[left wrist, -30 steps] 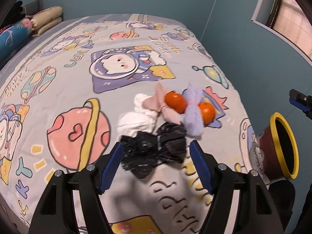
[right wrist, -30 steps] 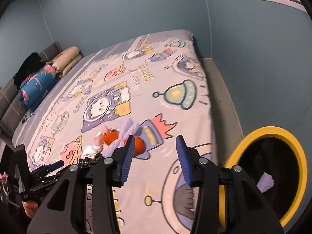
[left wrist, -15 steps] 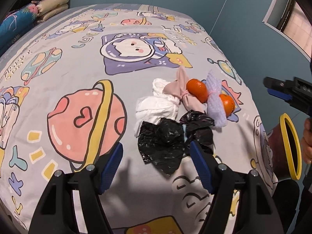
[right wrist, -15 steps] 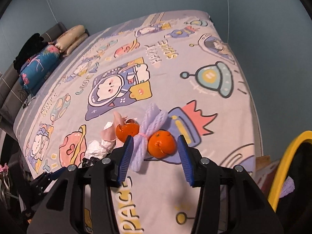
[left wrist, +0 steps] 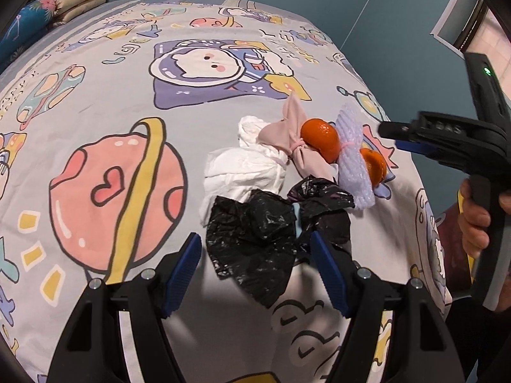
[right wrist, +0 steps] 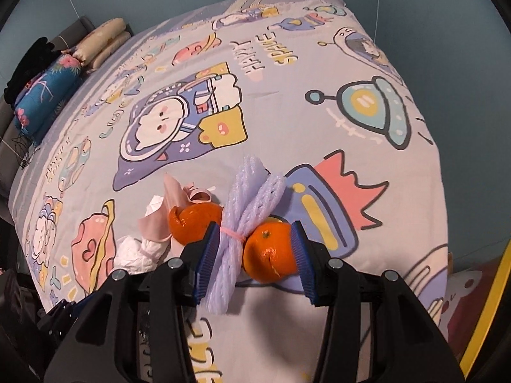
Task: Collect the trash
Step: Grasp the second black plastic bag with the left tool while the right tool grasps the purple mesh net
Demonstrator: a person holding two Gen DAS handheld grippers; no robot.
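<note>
A crumpled black plastic bag point(left wrist: 255, 223) lies on the cartoon bedsheet point(left wrist: 111, 95). My left gripper point(left wrist: 255, 255) hovers open over the bag's near part, one blue finger on either side. Behind it lie white crumpled paper point(left wrist: 246, 172), a pink tied cloth point(left wrist: 287, 134), two oranges point(left wrist: 321, 138) and a lilac foam net point(left wrist: 354, 159). My right gripper point(right wrist: 255, 252) is open and straddles the foam net point(right wrist: 252, 185) and the nearer orange point(right wrist: 271, 252). Its right pad is at the orange's side. The other orange point(right wrist: 191, 220) sits left of the net.
A bin with a yellow rim point(right wrist: 491, 303) stands beside the bed's right edge. Folded pillows point(right wrist: 102, 41) and a blue bolster point(right wrist: 44, 92) lie at the far end of the bed. A hand point(left wrist: 476, 220) grips the right tool's handle.
My right gripper swung left from the yellow bin and came down over the net and orange. My left gripper sank closer to the black bag.
</note>
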